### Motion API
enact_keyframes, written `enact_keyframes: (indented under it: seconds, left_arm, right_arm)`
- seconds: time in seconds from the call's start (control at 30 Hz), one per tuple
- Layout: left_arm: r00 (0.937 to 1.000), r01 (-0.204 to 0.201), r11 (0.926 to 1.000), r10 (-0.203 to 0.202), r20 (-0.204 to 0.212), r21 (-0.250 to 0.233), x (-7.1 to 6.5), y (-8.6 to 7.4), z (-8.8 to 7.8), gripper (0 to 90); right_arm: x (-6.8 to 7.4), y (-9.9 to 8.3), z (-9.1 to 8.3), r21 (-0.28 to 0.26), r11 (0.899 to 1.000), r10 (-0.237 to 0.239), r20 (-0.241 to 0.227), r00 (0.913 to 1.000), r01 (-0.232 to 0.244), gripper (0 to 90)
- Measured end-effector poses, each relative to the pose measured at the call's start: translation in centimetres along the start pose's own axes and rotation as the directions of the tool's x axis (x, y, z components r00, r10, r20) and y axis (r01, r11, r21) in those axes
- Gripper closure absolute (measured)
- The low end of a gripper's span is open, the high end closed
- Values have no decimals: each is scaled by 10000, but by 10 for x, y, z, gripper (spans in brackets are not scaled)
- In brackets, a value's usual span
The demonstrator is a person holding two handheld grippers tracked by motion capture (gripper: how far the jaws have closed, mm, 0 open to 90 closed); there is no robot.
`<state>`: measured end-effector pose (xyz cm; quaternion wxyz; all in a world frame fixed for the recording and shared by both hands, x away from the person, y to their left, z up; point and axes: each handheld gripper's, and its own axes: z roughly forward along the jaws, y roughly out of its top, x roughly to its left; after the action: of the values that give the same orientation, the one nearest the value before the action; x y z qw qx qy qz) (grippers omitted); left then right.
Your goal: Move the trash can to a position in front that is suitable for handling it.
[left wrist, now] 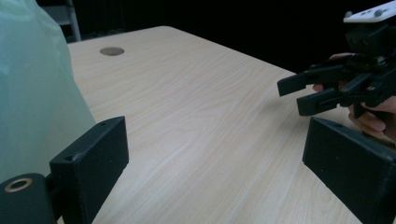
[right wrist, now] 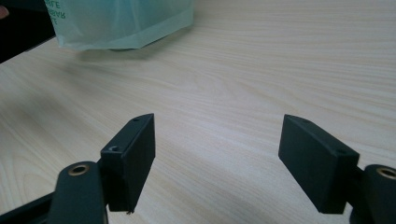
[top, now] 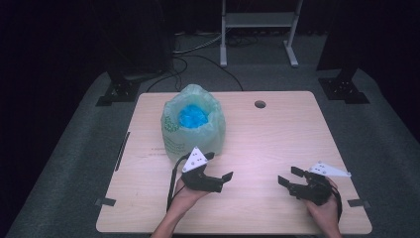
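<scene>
1. Green bag (top: pixel 194 124) with blue contents (top: pixel 192 117) stands on table (top: pixel 277 134), far-left part.
2. Left gripper (top: pixel 219 166) just in front of bag; jaws wide, empty.
3. Right gripper (top: pixel 290 176) well right of bag; jaws wide, empty.

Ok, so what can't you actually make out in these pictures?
- Blue thing inside the bag, high view: too small and blurred to identify; the bag's walls hide its lower part.
- Green print on the bag, right gripper view: cut off by the top edge, unreadable.
- Bag, left gripper view: cut off by the left and top edges.
- Right gripper, left gripper view: its rear is cut off by the right edge.
- Left gripper: open.
</scene>
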<state>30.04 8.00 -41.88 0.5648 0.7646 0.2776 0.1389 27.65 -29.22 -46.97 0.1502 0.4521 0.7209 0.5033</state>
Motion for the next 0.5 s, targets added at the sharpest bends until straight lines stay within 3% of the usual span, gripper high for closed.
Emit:
enact_keyframes:
  seconds: [0.23, 0.5]
  left_arm:
    - [10000, 21, 9995, -22, -43, -300, 4, 17, -13, 59]
    - [9977, -586, 9977, 574, -354, -349, 12, 43, -27, 59]
  right_arm:
    - [1, 0, 0, 10, 10000, 16, -5, 10000, -16, 265]
    - [1, 0, 0, -6, 10000, 10, -59, 10000, -10, 265]
